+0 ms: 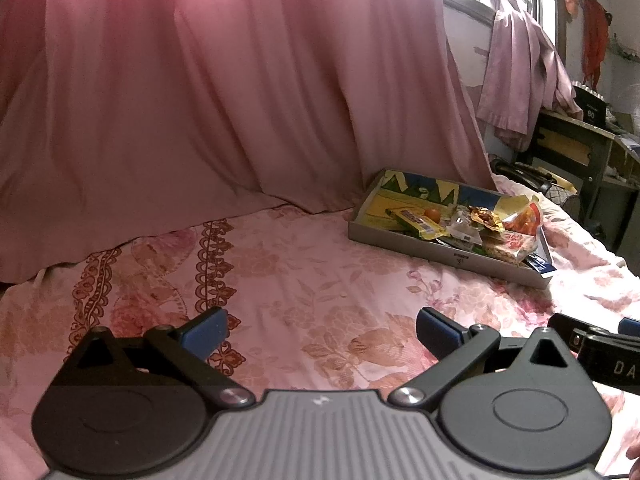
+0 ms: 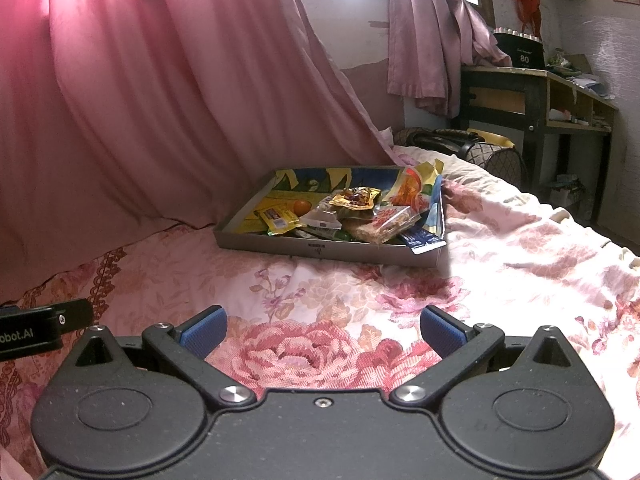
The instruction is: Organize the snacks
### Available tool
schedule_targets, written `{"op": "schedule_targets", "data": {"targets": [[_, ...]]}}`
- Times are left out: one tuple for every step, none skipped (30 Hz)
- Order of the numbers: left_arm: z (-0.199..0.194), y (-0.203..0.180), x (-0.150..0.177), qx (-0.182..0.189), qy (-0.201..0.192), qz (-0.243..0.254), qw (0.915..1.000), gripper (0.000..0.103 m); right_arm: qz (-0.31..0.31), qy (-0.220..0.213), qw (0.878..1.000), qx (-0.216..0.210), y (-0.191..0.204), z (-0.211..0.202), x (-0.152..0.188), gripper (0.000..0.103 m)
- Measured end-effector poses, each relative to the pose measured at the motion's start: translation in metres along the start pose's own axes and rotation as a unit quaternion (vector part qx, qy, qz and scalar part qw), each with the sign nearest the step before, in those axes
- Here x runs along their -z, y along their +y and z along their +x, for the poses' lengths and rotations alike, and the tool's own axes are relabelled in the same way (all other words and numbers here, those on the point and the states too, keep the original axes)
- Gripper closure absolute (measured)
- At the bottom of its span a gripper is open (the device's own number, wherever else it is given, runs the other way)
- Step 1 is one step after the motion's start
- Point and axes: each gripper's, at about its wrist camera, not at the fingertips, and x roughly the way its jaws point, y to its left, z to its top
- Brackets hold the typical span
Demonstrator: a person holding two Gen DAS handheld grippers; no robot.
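Right wrist view shows the tray (image 2: 332, 250), a shallow cardboard box lid with a grey outer wall, lying on the bed (image 2: 520, 240) toward its far side, close to where the pink curtain (image 2: 160, 100) falls onto the bedspread. The snacks (image 2: 360, 212) are heaped loosely inside it: a yellow candy bar (image 2: 278, 218) near the left wall, a small orange fruit (image 2: 302, 205) behind it, a gold foil packet (image 2: 354, 198) on top of the pile, a clear-wrapped granola bar (image 2: 384, 224) at the front right, and a blue wrapper (image 2: 424, 240) hanging over the front right corner.

These look light and thin. The film and foil wrappers are probably slippery and will crumple, so a pinch across the flat body or a sealed end seam seems safest; the granola bar looks brittle and wants a gentle squeeze. The round fruit may roll. The tray itself looks stiff enough to slide, but the soft bedding under it gives little support.

The right hand-held gripper (image 2: 322, 330) hovers over the floral bedspread at the near edge, jaws spread wide, holding and touching nothing. From the left wrist view, the left hand-held gripper (image 1: 322, 330) is likewise wide apart and empty, well short of the tray (image 1: 440, 252).
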Motion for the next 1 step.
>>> {"op": "schedule_targets", "data": {"targets": [[0.0003, -0.0002, 0.0, 0.0, 0.001, 0.0, 1.0, 0.0, 0.0, 0.0, 1.0, 0.0, 0.0003, 0.0002, -0.0011, 0.001]]}}
